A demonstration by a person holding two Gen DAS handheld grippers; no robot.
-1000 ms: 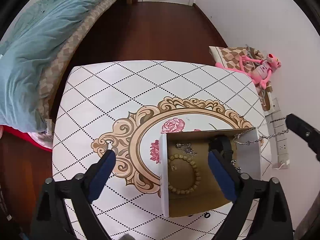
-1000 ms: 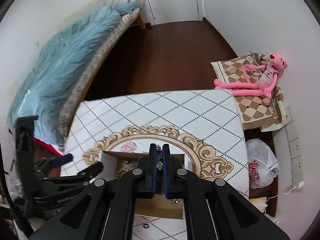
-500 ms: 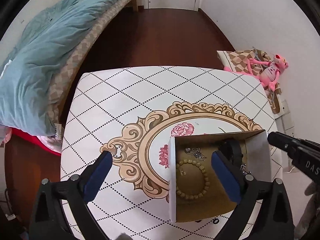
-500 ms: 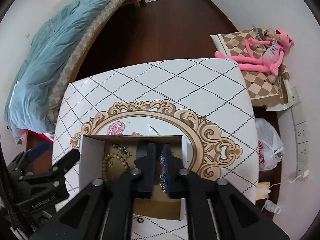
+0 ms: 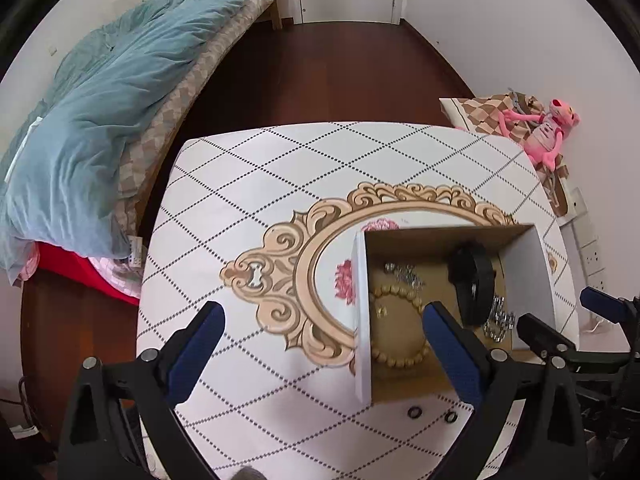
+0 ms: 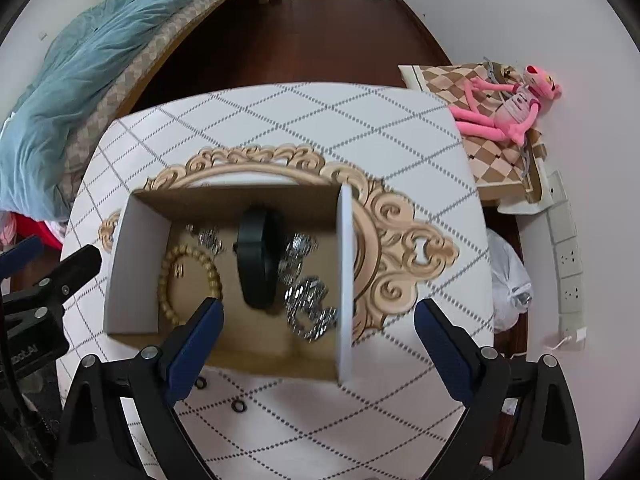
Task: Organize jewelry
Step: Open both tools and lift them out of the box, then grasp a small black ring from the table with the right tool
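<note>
An open cardboard box [image 6: 128, 264] [image 5: 524, 272] stands on the patterned table [image 6: 280, 120] [image 5: 248, 208]. Inside lie a wooden bead bracelet [image 6: 170, 264] [image 5: 396, 360], a black band [image 6: 256, 268] [image 5: 472, 280], and silver chains [image 6: 310, 308] [image 5: 498, 320]. My right gripper [image 6: 316, 348] is open and empty above the box's near edge. My left gripper [image 5: 320, 348] is open and empty, over the table left of the box. Two small dark rings [image 6: 239, 406] [image 5: 414, 412] lie on the table in front of the box.
A bed with a blue duvet [image 5: 100, 100] stands to the left. A pink plush toy [image 6: 516, 100] lies on a checkered cushion at the right wall. A white plastic bag [image 6: 510, 280] sits on the floor by the wall sockets [image 6: 568, 256].
My right gripper has opened and released the silver chain into the box. It has pulled back from the box. My left gripper stays open and has shifted slightly.
</note>
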